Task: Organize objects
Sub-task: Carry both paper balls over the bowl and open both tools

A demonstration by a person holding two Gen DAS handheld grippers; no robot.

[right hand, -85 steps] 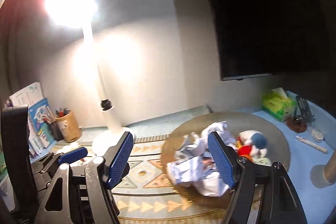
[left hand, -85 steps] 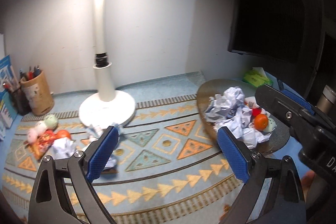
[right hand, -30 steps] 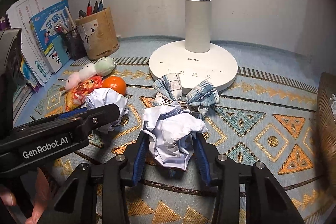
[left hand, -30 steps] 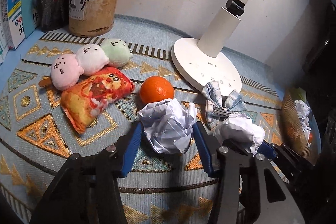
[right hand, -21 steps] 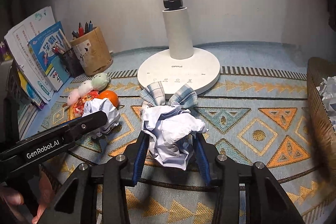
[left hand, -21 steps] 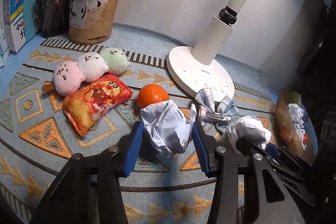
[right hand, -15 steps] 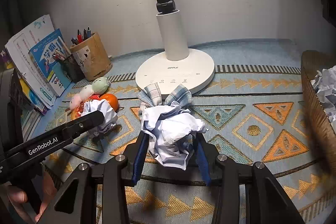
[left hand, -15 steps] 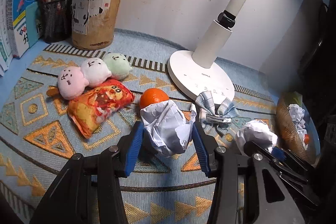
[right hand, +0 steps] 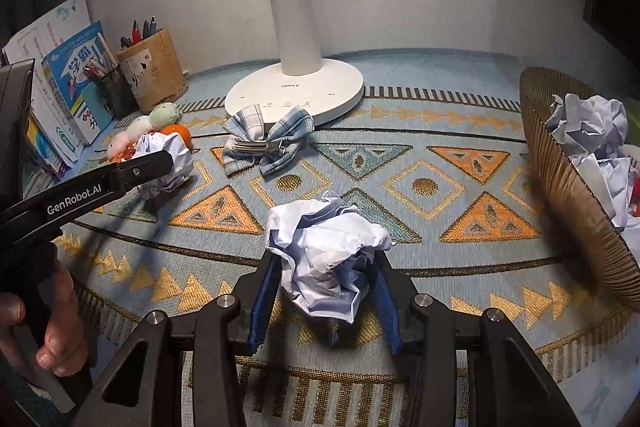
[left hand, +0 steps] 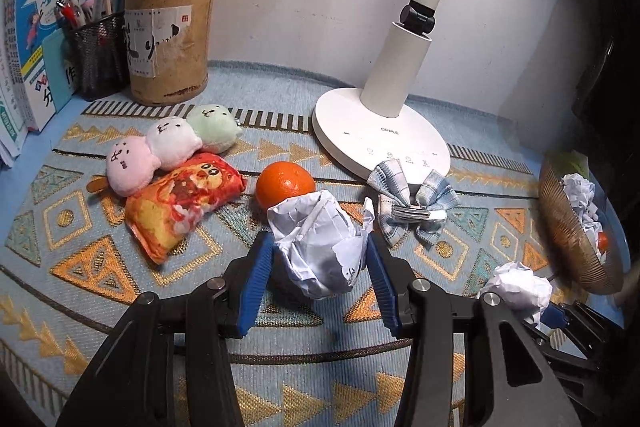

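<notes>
On the left, a crumpled paper ball (left hand: 320, 243) is clamped between the blue ribbed pads of the left tongs (left hand: 318, 267), just in front of a mandarin (left hand: 285, 184) and beside a printed plush pouch (left hand: 182, 201) and a skewer of three round plush faces (left hand: 168, 147). The paper is light, springy and irregular, so it could be squeezed out of the pads if the grip is eased or the tongs are swung sharply; the mandarin, smooth and round, could be knocked rolling across the woven, geometric-patterned mat (right hand: 424, 187) if the ball is dragged rather than lifted.

In the middle, a checked fabric bow clip (right hand: 266, 139) lies against the glossy white lamp base (right hand: 296, 91).

Further right, a second crumpled paper ball (right hand: 326, 267) is gripped by the right tongs (right hand: 326, 301), held above the surface. Loose flaps are seen hanging below the pads; a flap could be snagged on the rim.

At the far right, a ribbed brown basket (right hand: 576, 195), tilted and already filled with crumpled paper, is judged the likely destination. Its load is heaped, so added balls might tumble out over the edge.
</notes>
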